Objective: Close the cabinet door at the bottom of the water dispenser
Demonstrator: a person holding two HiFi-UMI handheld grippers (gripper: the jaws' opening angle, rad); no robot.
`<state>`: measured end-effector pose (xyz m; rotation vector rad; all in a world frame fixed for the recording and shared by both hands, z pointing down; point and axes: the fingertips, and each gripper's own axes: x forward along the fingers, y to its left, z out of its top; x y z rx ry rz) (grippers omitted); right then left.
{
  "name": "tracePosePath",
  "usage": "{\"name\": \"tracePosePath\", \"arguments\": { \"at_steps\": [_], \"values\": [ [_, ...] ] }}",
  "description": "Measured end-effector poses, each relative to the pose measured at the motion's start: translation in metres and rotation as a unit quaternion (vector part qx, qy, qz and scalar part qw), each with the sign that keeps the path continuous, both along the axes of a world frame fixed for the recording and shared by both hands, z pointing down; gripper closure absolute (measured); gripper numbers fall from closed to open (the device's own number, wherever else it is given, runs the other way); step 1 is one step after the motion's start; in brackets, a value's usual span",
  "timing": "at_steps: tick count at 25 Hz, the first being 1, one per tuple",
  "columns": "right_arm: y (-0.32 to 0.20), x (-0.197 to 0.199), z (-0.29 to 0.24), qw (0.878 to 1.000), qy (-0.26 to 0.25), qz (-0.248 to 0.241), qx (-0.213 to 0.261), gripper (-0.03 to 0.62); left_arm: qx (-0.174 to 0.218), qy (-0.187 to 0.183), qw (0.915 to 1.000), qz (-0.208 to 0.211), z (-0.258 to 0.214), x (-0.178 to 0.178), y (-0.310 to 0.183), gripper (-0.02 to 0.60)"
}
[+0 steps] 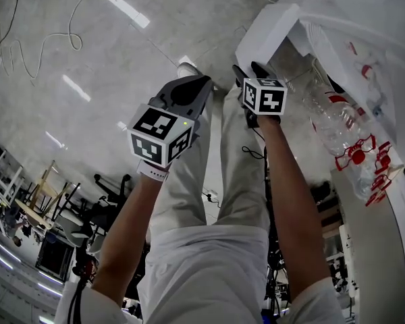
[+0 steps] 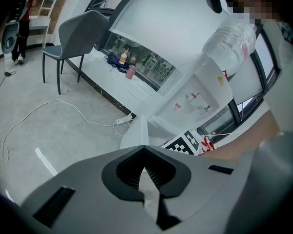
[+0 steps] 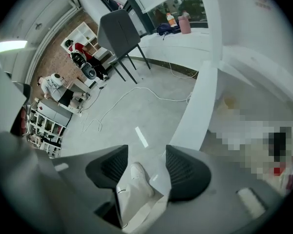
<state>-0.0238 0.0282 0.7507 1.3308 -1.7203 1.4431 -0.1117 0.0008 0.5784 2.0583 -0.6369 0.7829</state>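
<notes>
R grip [image 3: 146, 155] open | L grip [image 2: 144, 150] shut | cabinet door [image 3: 202, 106] white, ajar

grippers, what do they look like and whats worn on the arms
The left gripper and right gripper have grey shells, black ribbed pads and a cube of black-and-white square markers each. White wristband on the left wrist; short white sleeves.
</notes>
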Motion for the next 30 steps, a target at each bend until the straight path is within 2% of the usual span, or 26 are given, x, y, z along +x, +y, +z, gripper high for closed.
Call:
{"name": "tracePosePath", "arguments": {
  "at_steps": [16, 30],
  "values": [
    [0.039, 0.073, 0.003, 0.997, 0.021, 0.07, -0.005, 0.341, 0.002, 0.004, 0.9988, 0.049, -0.001, 0.05, 0.025, 0.575],
    [0.055, 0.15, 0.007, 0.991, 0.07, 0.114, -0.008, 0.341, 0.005, 0.008, 0.9964, 0.084, -0.002, 0.076, 0.035, 0.575]
  ]
}}
